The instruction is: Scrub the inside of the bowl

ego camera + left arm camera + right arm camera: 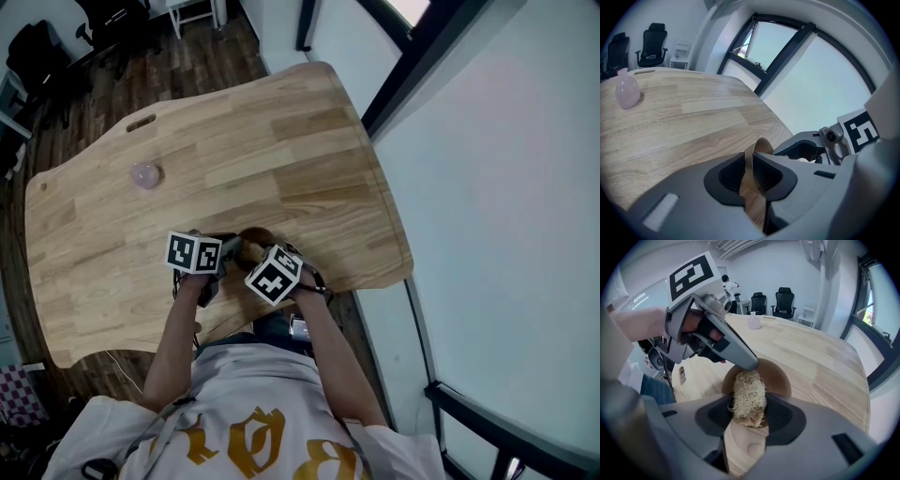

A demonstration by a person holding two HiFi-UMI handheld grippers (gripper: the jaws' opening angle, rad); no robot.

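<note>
The bowl (776, 376) is pinched at the rim by the left gripper (749, 168). A loofah pad (748, 397) is clamped by the right gripper (749, 416) inside it.

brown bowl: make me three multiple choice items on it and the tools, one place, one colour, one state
1. Where on the light wooden table is the small brown round bowl? A near the person's edge B the middle C the far edge
2. What colour is the fibrous scrubbing pad in the right tool? A green B pale straw C blue
3. How is the left tool? A open, off the bowl B shut on the bowl's rim C shut on the pad
1 A, the head view shows it by that edge; 2 B, its fibres look straw-coloured; 3 B, its jaws pinch the rim
</note>
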